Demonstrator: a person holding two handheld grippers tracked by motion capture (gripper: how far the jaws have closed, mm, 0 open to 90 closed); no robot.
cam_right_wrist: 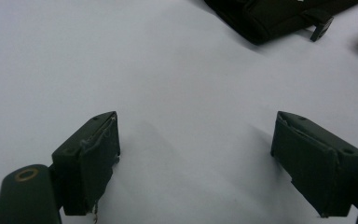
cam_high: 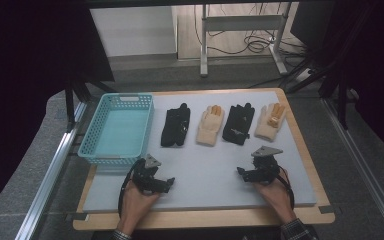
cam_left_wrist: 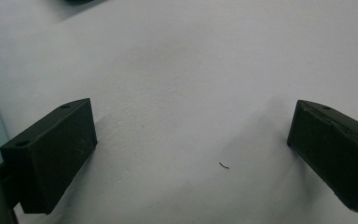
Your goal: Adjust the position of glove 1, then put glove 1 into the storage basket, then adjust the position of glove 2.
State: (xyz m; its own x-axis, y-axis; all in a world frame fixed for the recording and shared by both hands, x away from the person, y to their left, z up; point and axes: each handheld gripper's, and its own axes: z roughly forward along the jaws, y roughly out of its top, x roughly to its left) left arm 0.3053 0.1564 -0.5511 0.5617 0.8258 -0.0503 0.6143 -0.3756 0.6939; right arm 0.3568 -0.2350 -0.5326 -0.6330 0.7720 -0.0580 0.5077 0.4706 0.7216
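Four gloves lie in a row on your grey surface (cam_high: pixel 205 170), beside the turquoise plastic basket (cam_high: pixel 116 129), laid out flat for easy picking: soft black glove (cam_high: pixel 175 125), cream knit glove (cam_high: pixel 210 125), second black glove (cam_high: pixel 238 124), second cream glove (cam_high: pixel 270 121). Your left gripper (cam_high: pixel 167 183) and right gripper (cam_high: pixel 241 172) rest near you, well short of them.

In the left gripper view, your jaws stand spread over bare surface (cam_left_wrist: pixel 191 70).

In the right gripper view, your jaws are spread too; the black glove's cuff (cam_right_wrist: pixel 270 16) lies ahead, apart from them.

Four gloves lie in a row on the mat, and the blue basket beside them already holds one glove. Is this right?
Not quite. The high view shows the basket empty. Four gloves do lie in a row beside it on the mat: black, cream, black, cream.
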